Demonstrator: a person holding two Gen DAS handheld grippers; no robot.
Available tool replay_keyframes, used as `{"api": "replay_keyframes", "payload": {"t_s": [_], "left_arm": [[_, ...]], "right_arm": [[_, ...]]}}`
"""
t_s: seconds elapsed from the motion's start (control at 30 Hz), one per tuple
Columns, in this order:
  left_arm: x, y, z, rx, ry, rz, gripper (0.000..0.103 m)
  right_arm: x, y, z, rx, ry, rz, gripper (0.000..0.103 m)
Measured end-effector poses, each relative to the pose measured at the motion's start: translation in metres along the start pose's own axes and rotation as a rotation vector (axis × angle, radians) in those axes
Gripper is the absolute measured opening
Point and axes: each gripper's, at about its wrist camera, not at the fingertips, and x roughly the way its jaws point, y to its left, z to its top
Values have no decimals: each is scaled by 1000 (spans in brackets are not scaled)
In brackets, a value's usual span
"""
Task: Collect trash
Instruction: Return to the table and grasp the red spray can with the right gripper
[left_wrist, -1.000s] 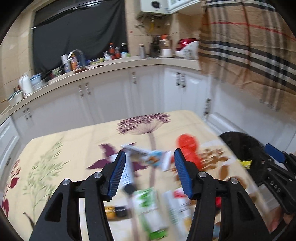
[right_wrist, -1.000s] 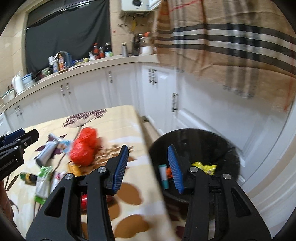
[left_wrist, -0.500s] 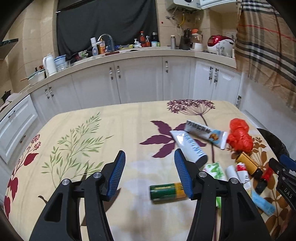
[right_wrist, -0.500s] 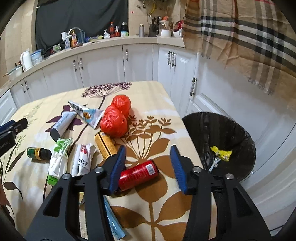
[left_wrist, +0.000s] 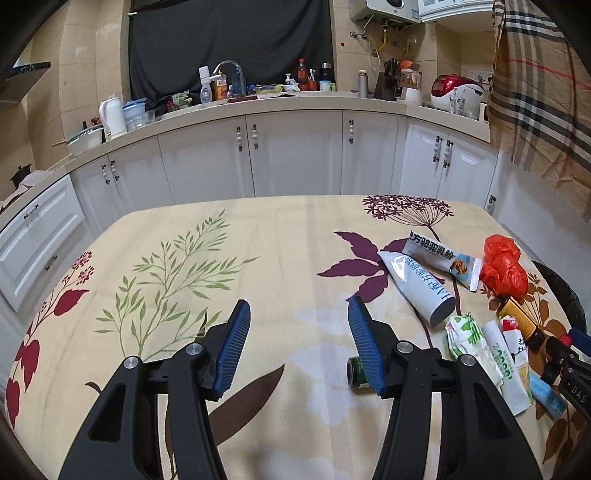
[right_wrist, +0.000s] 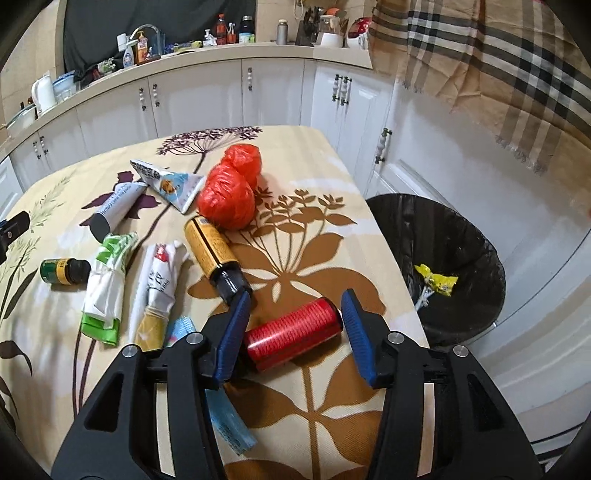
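Note:
Trash lies on the floral tablecloth (right_wrist: 325, 236). A red can (right_wrist: 291, 334) lies on its side between the open jaws of my right gripper (right_wrist: 295, 308), not gripped. Beyond it lie a yellow bottle (right_wrist: 212, 245), a red plastic bag (right_wrist: 231, 194), tubes and wrappers (right_wrist: 107, 273), and a small green bottle (right_wrist: 62, 271). My left gripper (left_wrist: 297, 314) is open and empty over the table's middle; the green bottle (left_wrist: 356, 373) lies just behind its right finger. A black-lined bin (right_wrist: 439, 262) stands right of the table.
White kitchen cabinets (left_wrist: 295, 155) and a cluttered counter run behind the table. A plaid curtain (right_wrist: 480, 66) hangs at the right above the bin. The bin holds a yellow wrapper (right_wrist: 437, 282). The table's right edge runs close to the bin.
Both grippers swung left from the bin side back over the table. The right gripper came down around the red can; the left one moved over the table's middle.

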Motion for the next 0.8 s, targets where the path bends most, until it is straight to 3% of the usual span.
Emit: {"api": "replay_keyframes", "payload": {"t_s": [0.43, 0.8], "left_arm": [[1, 2, -4, -3, 7, -17, 55], [4, 5, -3, -15, 12, -16, 55]], "right_arm": [[-22, -10, -11, 21, -52, -9, 55], [-18, -21, -30, 87, 28, 14, 55]]}}
